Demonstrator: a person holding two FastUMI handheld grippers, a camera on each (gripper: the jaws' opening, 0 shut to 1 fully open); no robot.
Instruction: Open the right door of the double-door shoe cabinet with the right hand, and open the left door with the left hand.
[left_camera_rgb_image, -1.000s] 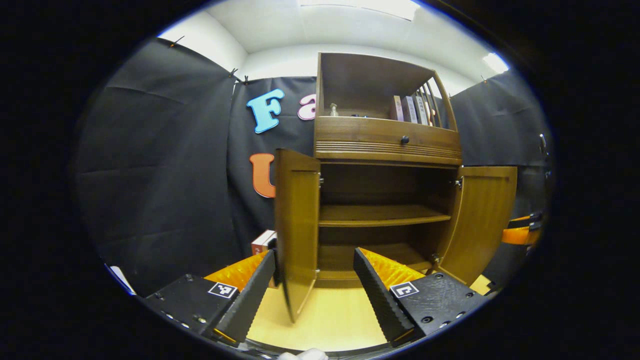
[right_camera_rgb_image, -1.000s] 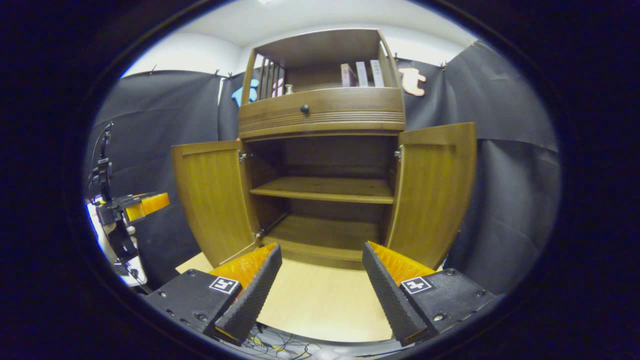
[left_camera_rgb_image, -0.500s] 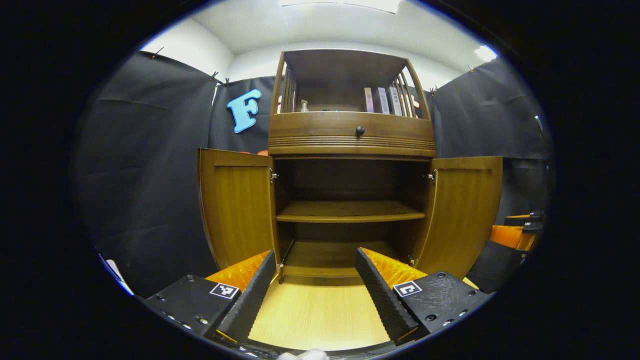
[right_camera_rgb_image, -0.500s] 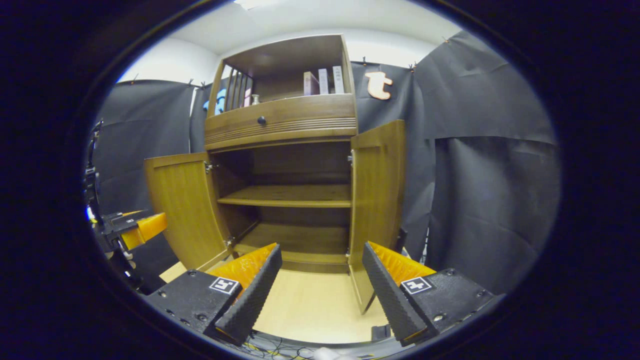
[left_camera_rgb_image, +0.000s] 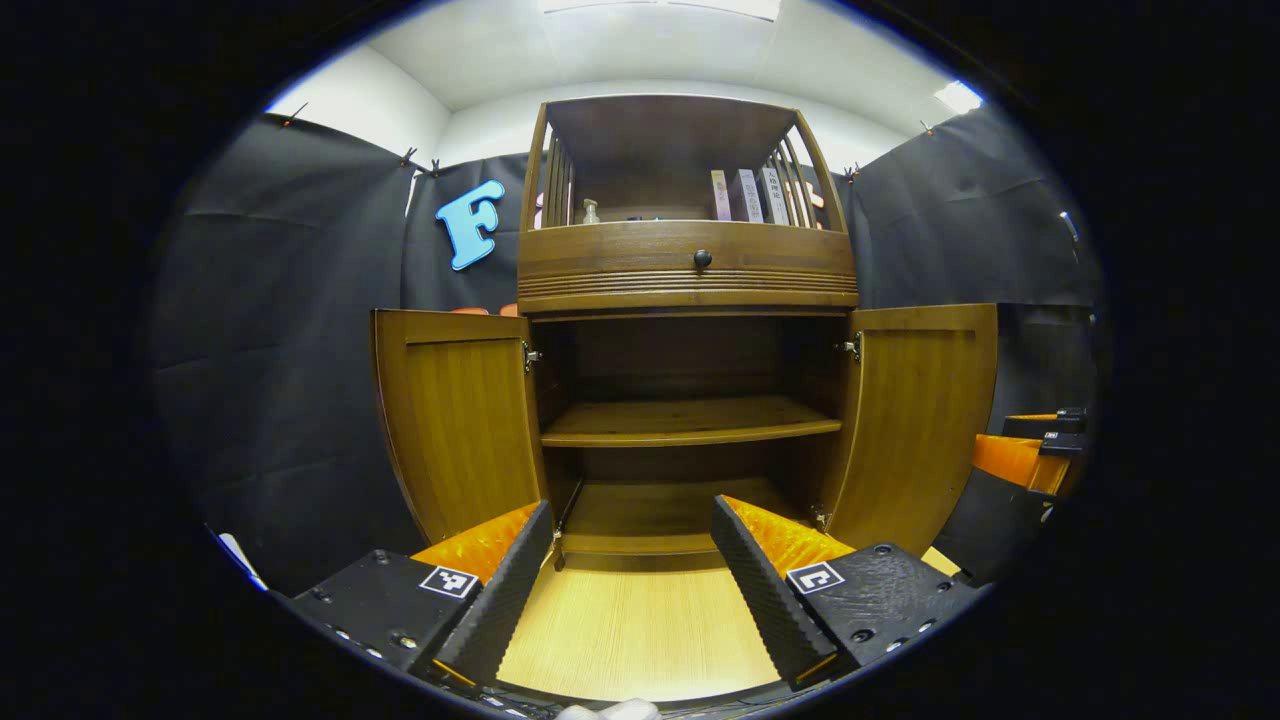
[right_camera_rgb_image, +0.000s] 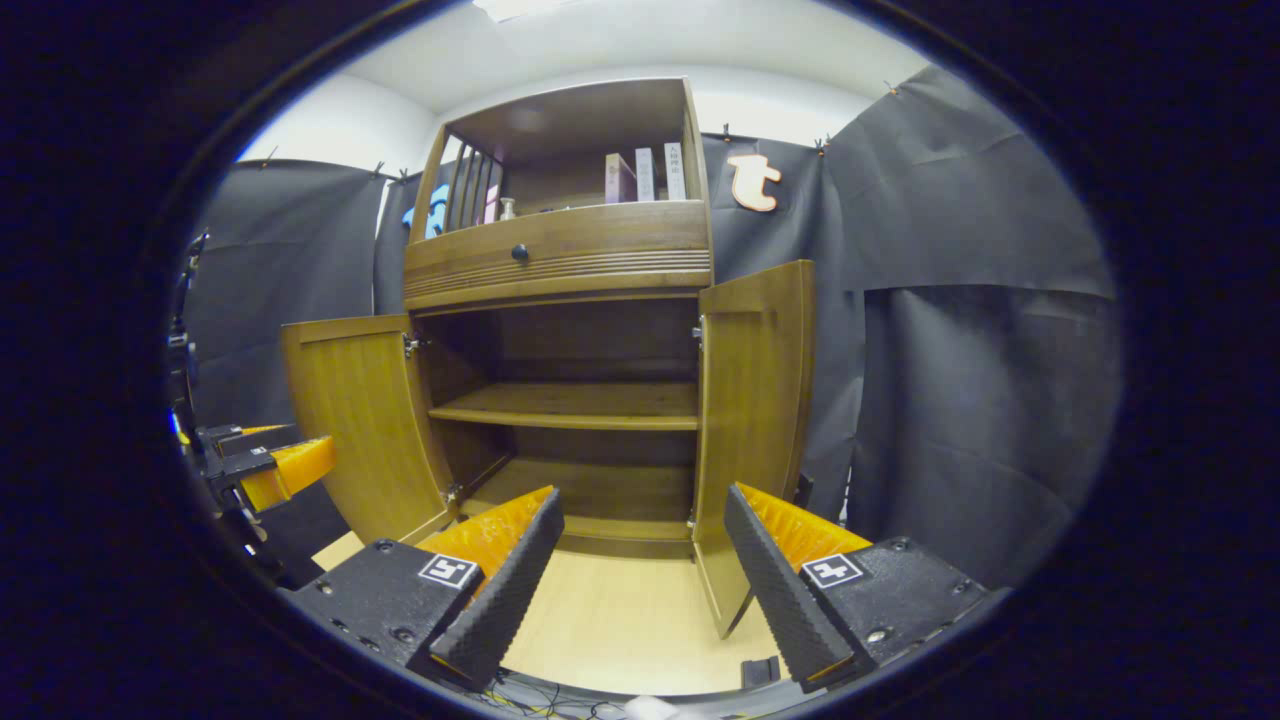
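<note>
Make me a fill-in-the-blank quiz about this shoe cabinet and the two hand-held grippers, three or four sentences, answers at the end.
1. Both doors of the shoe cabinet, the left door and the right door, stand ____.
2. The shelf inside the cabinet holds ____.
3. The drawer has one round ____ at its middle.
4. The jaws of the left hand-held gripper and the right hand-held gripper are ____.

Missing words: open; nothing; knob; open
</note>
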